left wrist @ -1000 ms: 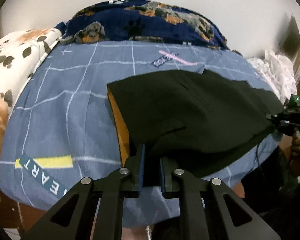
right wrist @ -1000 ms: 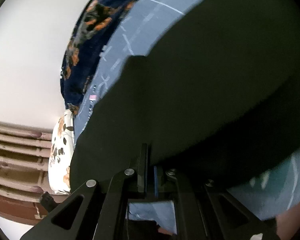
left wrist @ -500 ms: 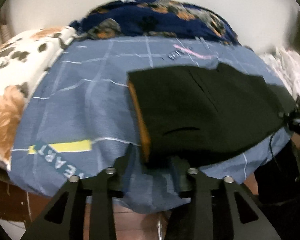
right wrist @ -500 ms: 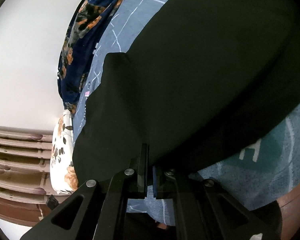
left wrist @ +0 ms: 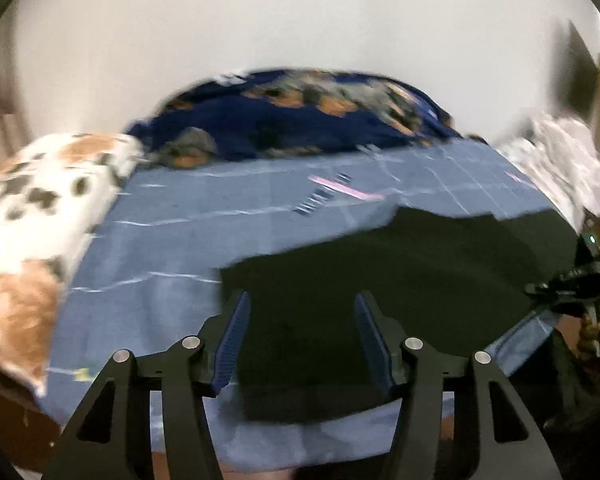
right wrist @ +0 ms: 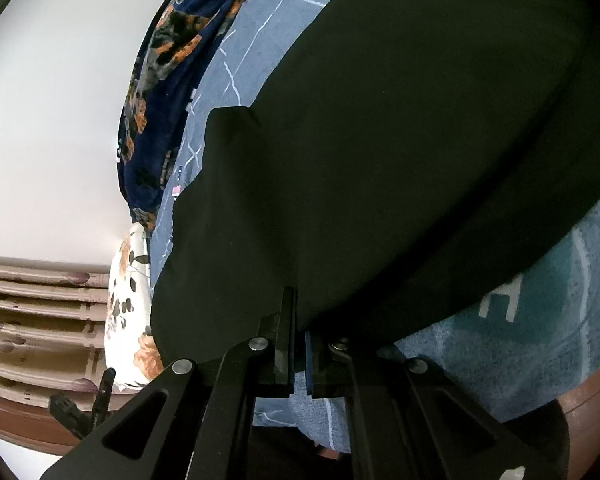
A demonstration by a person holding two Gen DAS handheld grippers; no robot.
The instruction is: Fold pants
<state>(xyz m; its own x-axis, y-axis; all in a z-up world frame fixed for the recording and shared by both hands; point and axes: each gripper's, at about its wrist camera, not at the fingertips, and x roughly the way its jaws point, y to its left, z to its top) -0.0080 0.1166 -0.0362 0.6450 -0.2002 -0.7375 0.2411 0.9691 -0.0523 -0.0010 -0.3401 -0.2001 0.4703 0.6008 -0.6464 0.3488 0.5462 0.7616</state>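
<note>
The black pants (left wrist: 400, 280) lie folded on the blue bed sheet (left wrist: 180, 240), near its front right edge. My left gripper (left wrist: 302, 340) is open, its blue-padded fingers spread over the near edge of the pants and holding nothing. My right gripper (right wrist: 298, 340) is shut on the edge of the black pants (right wrist: 380, 140), which fill most of the right wrist view. The right gripper also shows at the right edge of the left wrist view (left wrist: 572, 288).
A dark blue patterned blanket (left wrist: 300, 120) lies along the wall at the back of the bed. A white and orange floral pillow (left wrist: 32, 220) sits at the left. White crumpled cloth (left wrist: 560, 160) lies at the back right. The bed's front edge is just below my grippers.
My left gripper has let go of the pants and opened wide. It pulled back and tilted up. The right gripper stays shut on the pants, which now lie flatter.
</note>
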